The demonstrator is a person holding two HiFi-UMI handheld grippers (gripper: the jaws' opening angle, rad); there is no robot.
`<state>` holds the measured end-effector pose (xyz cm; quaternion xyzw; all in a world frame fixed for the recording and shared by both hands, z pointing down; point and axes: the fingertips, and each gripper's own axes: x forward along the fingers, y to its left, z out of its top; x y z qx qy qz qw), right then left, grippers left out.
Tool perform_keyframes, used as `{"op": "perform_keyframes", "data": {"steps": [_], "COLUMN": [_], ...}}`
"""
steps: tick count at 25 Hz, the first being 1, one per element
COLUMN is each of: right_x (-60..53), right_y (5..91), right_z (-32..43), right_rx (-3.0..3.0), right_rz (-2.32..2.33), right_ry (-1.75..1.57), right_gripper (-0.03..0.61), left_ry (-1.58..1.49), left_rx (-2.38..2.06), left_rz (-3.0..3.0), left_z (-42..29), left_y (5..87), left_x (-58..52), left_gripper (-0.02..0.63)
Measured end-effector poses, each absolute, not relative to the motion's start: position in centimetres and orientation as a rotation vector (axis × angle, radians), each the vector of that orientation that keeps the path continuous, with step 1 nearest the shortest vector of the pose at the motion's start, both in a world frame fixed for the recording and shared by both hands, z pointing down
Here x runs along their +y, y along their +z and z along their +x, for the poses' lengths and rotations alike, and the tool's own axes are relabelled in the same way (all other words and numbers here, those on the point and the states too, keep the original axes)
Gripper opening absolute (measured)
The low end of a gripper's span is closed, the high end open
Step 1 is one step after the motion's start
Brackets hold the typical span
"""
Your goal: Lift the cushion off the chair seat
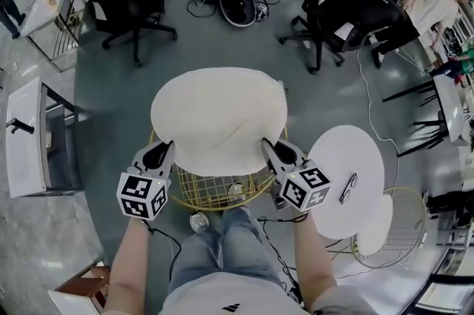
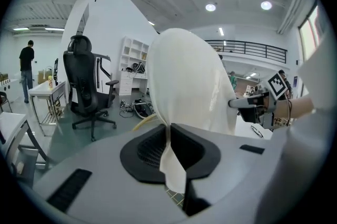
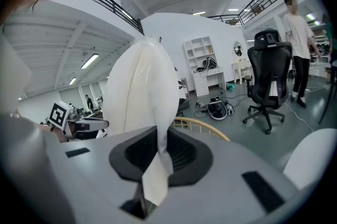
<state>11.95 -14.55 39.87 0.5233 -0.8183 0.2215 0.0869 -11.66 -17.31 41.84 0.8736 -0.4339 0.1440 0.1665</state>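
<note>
- Our left gripper (image 1: 160,155) has its jaws nearly together, pinching the near left edge of the cream cushion (image 1: 218,113); a fold of fabric sits pressed between the pads.
- Our right gripper (image 1: 272,152) is clamped the same way on the cushion's near right edge, its jaws a little wider.
- The cushion stretches between the two grippers and away from them, above the yellow wire chair (image 1: 215,191). The front of the wire seat lies bare just below the grippers. We cannot tell whether the far edge touches the chair.
- Both forearms reach forward from the body, side by side, grippers tipped slightly down.
- Right of the right gripper stands a round white table (image 1: 341,147) bearing spectacles (image 1: 348,187).
</note>
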Motion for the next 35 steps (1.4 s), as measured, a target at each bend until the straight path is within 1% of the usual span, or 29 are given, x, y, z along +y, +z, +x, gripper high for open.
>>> {"op": "perform_keyframes", "data": {"steps": [17, 35], "right_x": [-9.8, -8.2], "right_y": [32.3, 28.5], "right_z": [11.1, 10.7], "right_rx": [-2.486, -2.506], "right_rz": [1.671, 1.745], "right_ry": [0.509, 0.426], "right_gripper": [0.054, 0.054], "left_ry": [0.32, 0.252], "left_rx": [-1.233, -1.22], "left_rz": [2.625, 2.695], "left_z": [-12.2, -12.4], "left_y": [34.1, 29.9], "left_x": [-14.6, -14.0], "left_gripper": [0.037, 0.037]}}
